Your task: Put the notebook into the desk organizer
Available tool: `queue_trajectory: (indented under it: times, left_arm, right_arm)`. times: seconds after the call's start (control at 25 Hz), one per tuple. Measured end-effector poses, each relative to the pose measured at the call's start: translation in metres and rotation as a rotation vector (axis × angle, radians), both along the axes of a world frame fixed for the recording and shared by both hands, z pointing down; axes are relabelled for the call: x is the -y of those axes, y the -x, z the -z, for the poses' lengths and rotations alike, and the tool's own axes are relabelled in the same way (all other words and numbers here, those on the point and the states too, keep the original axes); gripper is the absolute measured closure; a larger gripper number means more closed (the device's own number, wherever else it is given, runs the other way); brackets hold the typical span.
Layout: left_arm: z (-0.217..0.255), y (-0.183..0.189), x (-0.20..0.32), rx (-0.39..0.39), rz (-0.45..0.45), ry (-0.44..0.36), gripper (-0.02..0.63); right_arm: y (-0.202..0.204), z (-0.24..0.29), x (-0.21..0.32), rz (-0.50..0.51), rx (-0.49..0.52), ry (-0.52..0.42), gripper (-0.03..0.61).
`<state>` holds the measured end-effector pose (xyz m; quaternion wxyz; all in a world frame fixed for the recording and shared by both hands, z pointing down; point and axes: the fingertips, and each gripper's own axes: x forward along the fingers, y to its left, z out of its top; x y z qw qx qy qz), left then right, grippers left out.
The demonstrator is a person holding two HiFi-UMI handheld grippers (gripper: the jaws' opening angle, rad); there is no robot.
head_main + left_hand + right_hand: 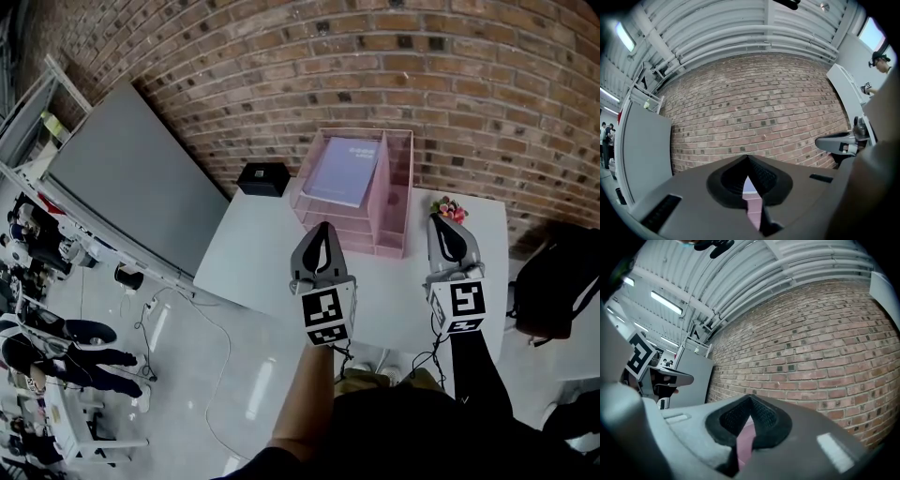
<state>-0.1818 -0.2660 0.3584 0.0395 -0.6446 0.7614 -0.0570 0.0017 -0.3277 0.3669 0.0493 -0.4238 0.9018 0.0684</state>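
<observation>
A pale purple notebook lies flat in the top tray of the pink desk organizer at the back of the white table, against the brick wall. My left gripper hovers just in front of the organizer, its jaws shut tip to tip with nothing in them. My right gripper hangs to the organizer's right, also shut and empty. In the left gripper view the left gripper points at the brick wall. In the right gripper view the right gripper does the same, with pink showing in the slit below the tips.
A small black box sits at the table's back left corner, and a small bunch of flowers beside the organizer's right. A grey panel leans to the left. A black bag stands right of the table.
</observation>
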Motion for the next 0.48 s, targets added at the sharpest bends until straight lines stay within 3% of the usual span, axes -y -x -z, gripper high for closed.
queue_trajectory:
  times: [0.48]
  left_arm:
    - [-0.0022,-0.0007,-0.0016,-0.009,-0.008,0.007,0.607]
  right_arm:
    - [-0.0015,0.001,-0.0025,0.0,0.002,-0.006,0.578]
